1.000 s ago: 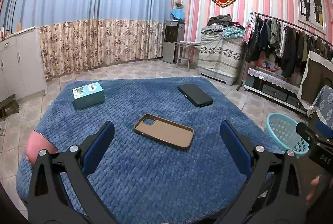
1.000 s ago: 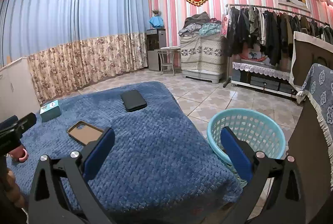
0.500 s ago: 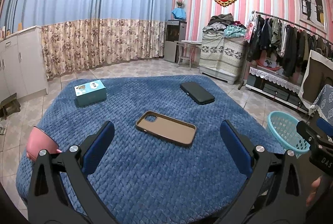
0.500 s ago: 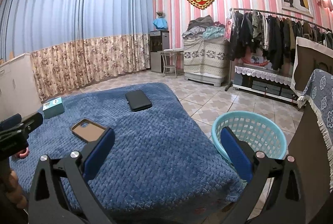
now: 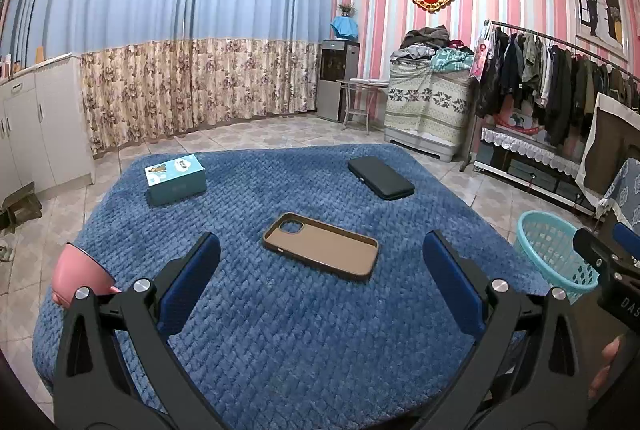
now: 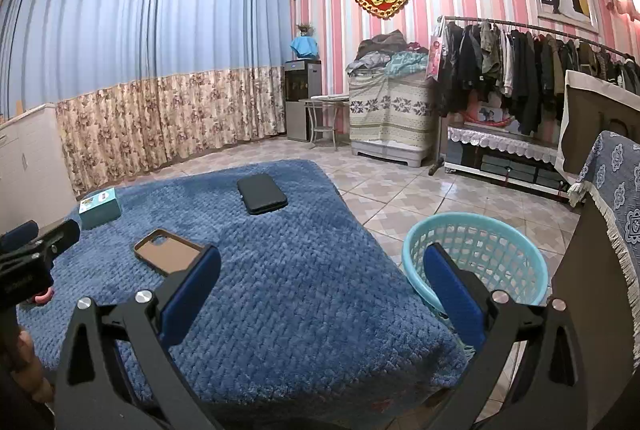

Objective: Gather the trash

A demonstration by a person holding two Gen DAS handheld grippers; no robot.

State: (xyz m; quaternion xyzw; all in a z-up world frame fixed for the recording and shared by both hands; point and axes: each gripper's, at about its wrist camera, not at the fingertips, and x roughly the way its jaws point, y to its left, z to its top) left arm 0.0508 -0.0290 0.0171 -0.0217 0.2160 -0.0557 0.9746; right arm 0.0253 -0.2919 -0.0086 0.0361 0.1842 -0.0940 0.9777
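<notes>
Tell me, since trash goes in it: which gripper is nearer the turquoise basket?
Right. The right gripper hangs beside the turquoise basket; the left gripper is over the blue cover, basket off to its right.

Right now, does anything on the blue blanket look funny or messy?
Nothing is spilled or broken. The brown phone case lies empty and slanted mid-blanket, and the pink cup sits right at the blanket's left edge.

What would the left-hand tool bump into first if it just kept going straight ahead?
Probably the brown phone case, lying flat on the blue blanket and centred ahead of the open left gripper. If the aim is flatter than it looks, it might pass over it.
</notes>
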